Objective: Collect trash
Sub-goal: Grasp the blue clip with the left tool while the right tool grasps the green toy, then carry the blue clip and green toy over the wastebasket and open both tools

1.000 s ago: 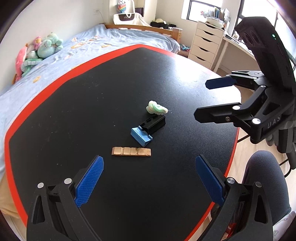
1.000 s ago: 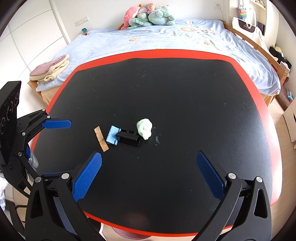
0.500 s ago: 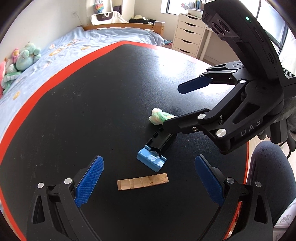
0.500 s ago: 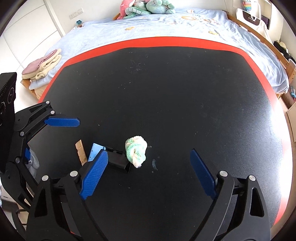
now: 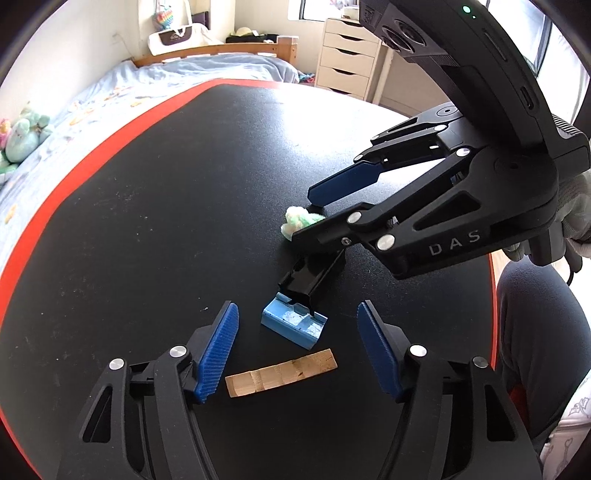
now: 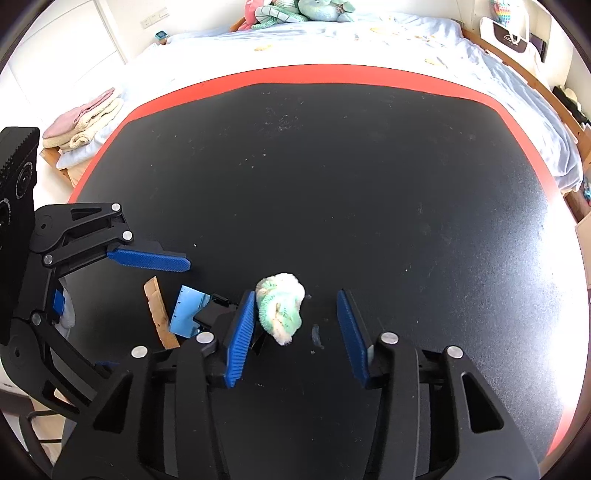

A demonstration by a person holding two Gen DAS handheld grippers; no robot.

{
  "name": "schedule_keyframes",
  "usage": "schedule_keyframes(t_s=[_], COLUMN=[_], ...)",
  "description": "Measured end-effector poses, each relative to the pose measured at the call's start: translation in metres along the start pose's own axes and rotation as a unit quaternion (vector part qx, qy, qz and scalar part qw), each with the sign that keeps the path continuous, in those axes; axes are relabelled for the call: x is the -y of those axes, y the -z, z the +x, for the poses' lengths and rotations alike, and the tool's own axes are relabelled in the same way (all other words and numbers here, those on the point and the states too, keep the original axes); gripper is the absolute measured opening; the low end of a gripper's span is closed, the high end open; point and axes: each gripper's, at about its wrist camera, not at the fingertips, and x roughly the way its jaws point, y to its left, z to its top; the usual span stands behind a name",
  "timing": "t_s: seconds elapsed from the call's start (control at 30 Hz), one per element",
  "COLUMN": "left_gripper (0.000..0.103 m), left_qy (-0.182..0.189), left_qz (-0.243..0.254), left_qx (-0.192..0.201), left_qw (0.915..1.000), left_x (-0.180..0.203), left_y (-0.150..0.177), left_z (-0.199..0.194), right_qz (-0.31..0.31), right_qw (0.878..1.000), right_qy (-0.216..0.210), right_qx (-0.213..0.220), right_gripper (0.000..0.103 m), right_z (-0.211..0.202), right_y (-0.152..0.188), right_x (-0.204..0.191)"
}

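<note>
A home bedroom — wooden-framed bed with pale blue bedding (image 6: pixel 461 48), pastel plush toys (image 6: pixel 295 9), cream chest of drawers (image 5: pixel 347 70), folded towels (image 6: pixel 85 118)

Black table (image 5: pixel 155 206) with red edge band, matte top, faint dusty specks and a small smear near lower centre of the right wrist view. Four bits lie on it, clustered: green-white wad (image 6: pixel 280 308) lower centre of right wrist view; black clip (image 5: pixel 310 273) just beside it, touching a blue block (image 5: pixel 293 325) right of centre in left wrist view; tan wood strip (image 5: pixel 281 373) just below the block, flat, slightly tilted, apart from it. Rest of top bare in both views.
</note>
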Motion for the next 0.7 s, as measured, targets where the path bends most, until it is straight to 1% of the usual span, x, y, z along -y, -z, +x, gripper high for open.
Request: schedule_keyframes(t_s=[0.03,0.07,0.1,0.23,0.27,0.4,0.57,0.7], left_gripper=[0.060,0.059,0.055,0.038,0.037,0.036,0.036,0.036], left_qy=[-0.001,-0.001,0.000,-0.003,-0.004,-0.008,-0.019,-0.029], left_qz=[0.002,0.002,0.002,0.003,0.004,0.001,-0.019,-0.030], left_qx=[0.001,0.002,0.002,0.001,0.000,0.000,0.015,0.020], left_qw=[1.0000,1.0000,1.0000,1.0000,1.0000,1.0000,0.9995,0.9989], left_x=[0.000,0.001,0.000,0.001,0.001,0.003,0.002,0.004], left_y=[0.001,0.001,-0.001,0.000,0.001,0.002,0.001,0.000], left_z=[-0.001,-0.001,0.000,-0.001,-0.002,-0.003,-0.010,-0.018], right_qz=[-0.001,-0.003,-0.005,-0.004,-0.003,0.002,0.009,0.013], right_qw=[1.000,1.000,1.000,1.000,1.000,1.000,1.000,0.999], right_qy=[-0.001,0.000,0.002,0.006,0.006,0.005,0.001,0.001], right_qx=[0.001,0.001,0.002,0.006,0.006,0.011,0.023,0.030], right_gripper=[0.033,0.027,0.022,0.019,0.019,0.017,0.017,0.017], right_z=[0.000,0.000,-0.001,-0.002,-0.002,-0.005,-0.014,-0.023], right_y=[0.000,0.000,0.001,0.001,0.001,0.002,0.005,0.008], right_x=[0.000,-0.001,0.000,0.002,0.002,0.004,0.009,0.012])
